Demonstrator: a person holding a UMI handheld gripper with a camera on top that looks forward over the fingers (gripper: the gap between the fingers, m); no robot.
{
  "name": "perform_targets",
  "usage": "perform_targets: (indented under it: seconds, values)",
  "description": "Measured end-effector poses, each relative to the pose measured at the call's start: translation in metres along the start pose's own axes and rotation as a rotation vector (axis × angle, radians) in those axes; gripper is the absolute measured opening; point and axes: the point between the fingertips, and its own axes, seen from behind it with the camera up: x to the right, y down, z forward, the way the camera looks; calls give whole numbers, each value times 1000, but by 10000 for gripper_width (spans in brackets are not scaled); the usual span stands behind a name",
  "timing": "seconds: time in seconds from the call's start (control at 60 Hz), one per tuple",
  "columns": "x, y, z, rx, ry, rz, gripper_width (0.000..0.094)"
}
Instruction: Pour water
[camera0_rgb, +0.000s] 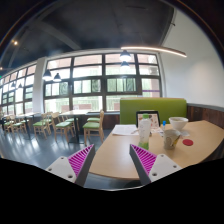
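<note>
- No words, numbers or brand names can be read anywhere.
- A small standing sign (148, 117) is on the worktop (118, 155), but what is on it is too small to read.
- The cups (178, 124) by the sign show no letters that can be made out.

Open gripper (112, 163), pink pads (82, 158) apart over a light wooden table (115, 160). Beyond the fingers, white cups (146, 128) and a bowl (178, 124). Farther back, a green bench (150, 107), chairs (92, 124) and tall windows (100, 80).
</note>
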Motion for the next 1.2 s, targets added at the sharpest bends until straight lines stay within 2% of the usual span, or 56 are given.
perform_targets:
  seconds: [0.167,0.367,0.533,0.85,0.9,0.917,0.95,1.0,1.2]
  values:
    - [22,-4,3,26,54,-14,768]
    - [80,-10,42,53,137,-52,768]
    - [128,-13,105,75,193,-66,768]
    - [171,-13,246,77,201,-49,766]
    - [172,-8,265,72,193,-45,724]
    - [174,-6,269,66,196,-40,677]
    - [182,0,276,47,216,-39,492]
    - [185,-3,275,59,232,-31,483]
    - [184,2,280,10,212,-17,466]
